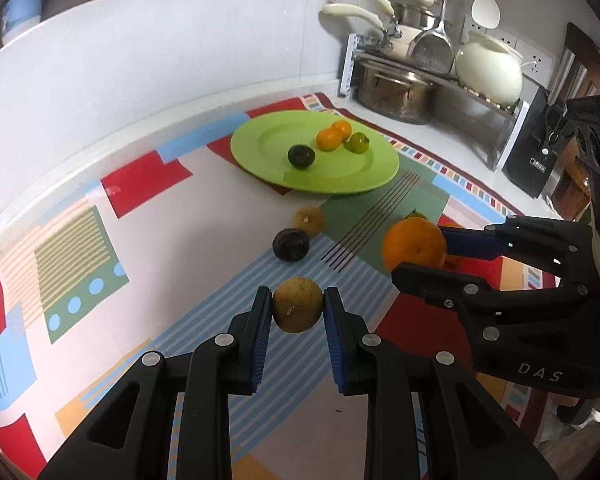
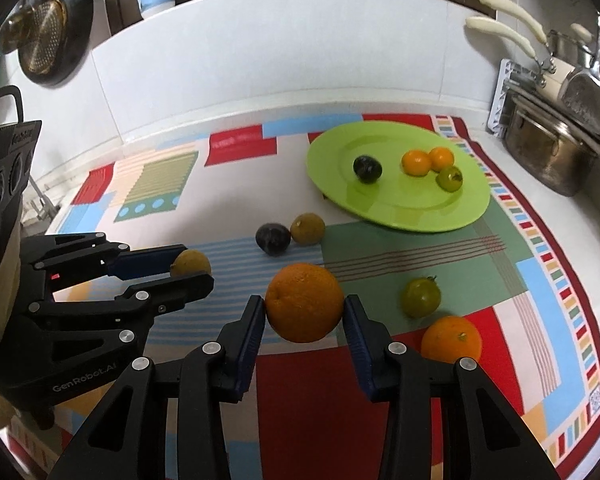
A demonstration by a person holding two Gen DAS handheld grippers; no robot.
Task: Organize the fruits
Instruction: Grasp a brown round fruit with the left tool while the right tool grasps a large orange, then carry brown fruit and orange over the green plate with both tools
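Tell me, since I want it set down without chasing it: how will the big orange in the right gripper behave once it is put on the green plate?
The orange is round, so it will likely roll on the smooth, shallow green plate. It looks firm; the right gripper pads show no denting. It probably weighs more than the small fruits.

This was a home kitchen, plain to see. At the upper right of the left wrist view a dish rack (image 1: pixel 432 76) held a steel pot (image 1: pixel 396 94), cream-handled pans (image 1: pixel 364 14) and a cream ceramic pot (image 1: pixel 488 70). White tiled wall (image 1: pixel 160 52) ran behind the counter, a patterned cloth (image 2: pixel 420 268) covered it, and a strainer (image 2: pixel 40 40) hung upper left in the right wrist view.
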